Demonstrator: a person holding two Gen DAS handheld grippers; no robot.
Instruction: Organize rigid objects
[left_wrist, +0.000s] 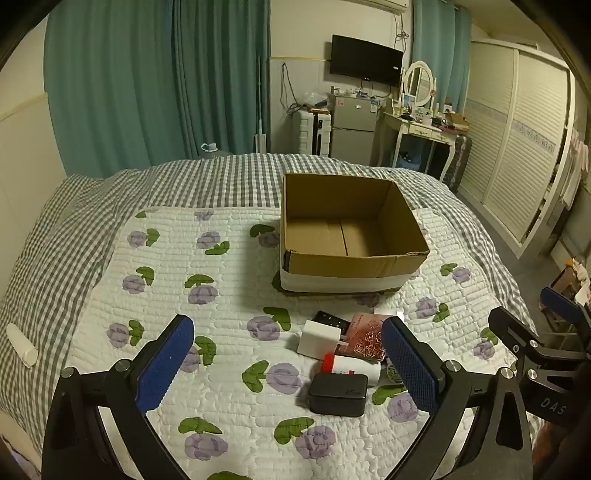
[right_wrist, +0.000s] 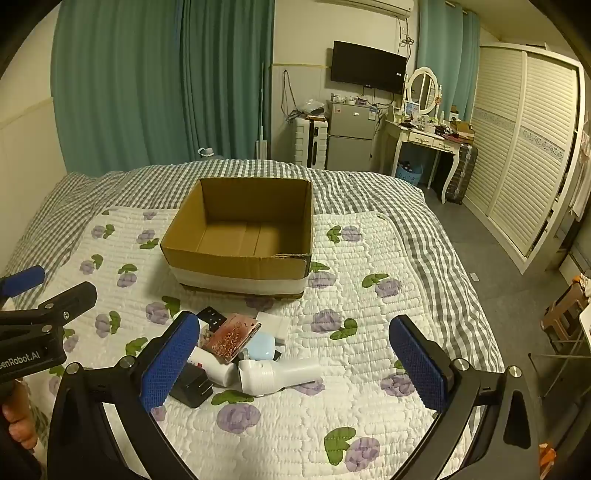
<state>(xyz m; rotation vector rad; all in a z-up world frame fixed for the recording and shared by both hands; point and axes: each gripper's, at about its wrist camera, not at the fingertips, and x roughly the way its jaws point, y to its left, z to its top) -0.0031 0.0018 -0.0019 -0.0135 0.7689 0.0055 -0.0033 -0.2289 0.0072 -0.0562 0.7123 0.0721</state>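
Note:
An open, empty cardboard box (left_wrist: 347, 236) (right_wrist: 243, 240) sits on the floral quilt. In front of it lies a pile of small objects: a black charger (left_wrist: 338, 393) (right_wrist: 192, 387), a white cube (left_wrist: 318, 338), a pink rose-patterned case (left_wrist: 365, 338) (right_wrist: 231, 336), a black remote (left_wrist: 330, 319) (right_wrist: 211, 315), a white bottle with a red cap (left_wrist: 351, 365), a light blue case (right_wrist: 260, 347) and a white ribbed device (right_wrist: 277, 374). My left gripper (left_wrist: 288, 365) is open and empty above the pile. My right gripper (right_wrist: 295, 365) is open and empty over it too.
A white tube (left_wrist: 22, 345) lies on the checked blanket (left_wrist: 55, 236) at the left. The bed's right edge drops to the grey floor (right_wrist: 491, 258). A wardrobe (right_wrist: 524, 147), dressing table (right_wrist: 424, 138) and fridge (right_wrist: 349, 136) stand beyond.

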